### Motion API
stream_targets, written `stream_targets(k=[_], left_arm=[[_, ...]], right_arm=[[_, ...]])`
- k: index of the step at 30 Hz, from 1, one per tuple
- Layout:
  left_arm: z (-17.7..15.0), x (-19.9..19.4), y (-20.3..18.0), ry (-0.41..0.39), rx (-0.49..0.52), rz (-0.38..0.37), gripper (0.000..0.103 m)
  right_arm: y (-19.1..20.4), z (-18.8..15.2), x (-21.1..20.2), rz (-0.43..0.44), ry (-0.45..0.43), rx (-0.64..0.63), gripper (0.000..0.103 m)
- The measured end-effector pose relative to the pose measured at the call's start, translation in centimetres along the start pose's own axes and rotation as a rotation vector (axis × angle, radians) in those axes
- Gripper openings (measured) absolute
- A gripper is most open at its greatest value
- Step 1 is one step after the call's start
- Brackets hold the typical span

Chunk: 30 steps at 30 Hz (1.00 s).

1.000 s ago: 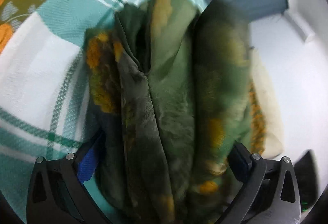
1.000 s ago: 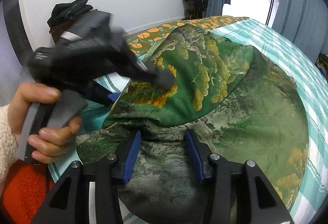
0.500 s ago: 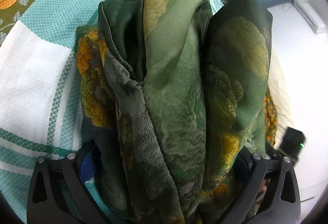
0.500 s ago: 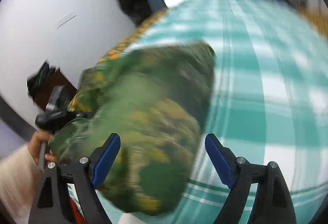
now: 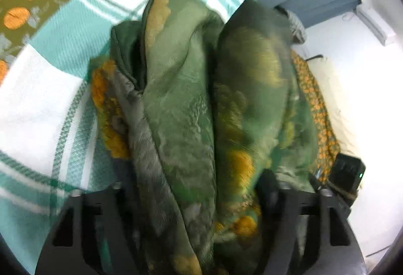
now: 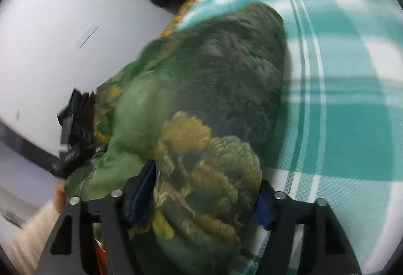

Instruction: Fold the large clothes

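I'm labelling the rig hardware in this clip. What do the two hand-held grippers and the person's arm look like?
Both are black plastic with angular, triangular-cutout finger frames and silver screw heads. The right hand-held gripper has blue pads on its fingers; the left hand-held gripper has its pads hidden by cloth. Seen from the right wrist, the left one's body is black with a small white label, and the arm wears a fuzzy cream sleeve.
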<state>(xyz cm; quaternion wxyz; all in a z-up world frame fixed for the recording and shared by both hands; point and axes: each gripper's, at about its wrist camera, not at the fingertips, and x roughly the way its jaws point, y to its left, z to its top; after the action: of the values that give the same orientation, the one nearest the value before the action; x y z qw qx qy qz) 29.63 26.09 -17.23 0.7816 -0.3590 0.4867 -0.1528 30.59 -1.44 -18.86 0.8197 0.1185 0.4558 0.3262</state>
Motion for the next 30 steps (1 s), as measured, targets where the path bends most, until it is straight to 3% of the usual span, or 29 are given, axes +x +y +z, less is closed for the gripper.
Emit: stream_targets(k=[5,11,19,21,23,25,28,30], left_arm=[[1.6,-2.8,-3.5,-0.081,0.041,-0.058,0.06],[8.5,-3.5,-7.7,-0.173,0.1,-0.058,0.06],[16.3,3.0,-7.5,-0.173,0.12,0.013,0.064],[16.3,5.5,-5.2,-0.138,0.092,0.031,0.067],[16.0,8.0,-2.7,-0.091,0.049,0.071,0.078],[14.9,8.4,-1.1,-0.111,0.043,0.037,0.097],[13.2,6.7,-0.9,-0.145,0.041,0.004,0.101],[12.1,4.6,-2.1,-0.182,0.084,0.059,0.1]], right_arm=[[3.1,1.1,-3.1,0.045,-0.106,-0.09,0.065],[2.9,7.3,-2.4,0.102,-0.198,-0.113,0.065],[-3.5,14.9,2.4,0.134,-0.19,-0.031,0.065],[-5.8,15.4,4.3,0.134,-0.154,0.022,0.065],[-8.2,14.9,6.8,0.116,-0.087,0.088,0.068],[-10.1,13.9,8.6,0.087,-0.03,0.14,0.078],[-10.3,12.9,7.3,0.094,-0.075,0.142,0.091],[-9.8,12.3,5.3,0.032,-0.099,0.145,0.097]])
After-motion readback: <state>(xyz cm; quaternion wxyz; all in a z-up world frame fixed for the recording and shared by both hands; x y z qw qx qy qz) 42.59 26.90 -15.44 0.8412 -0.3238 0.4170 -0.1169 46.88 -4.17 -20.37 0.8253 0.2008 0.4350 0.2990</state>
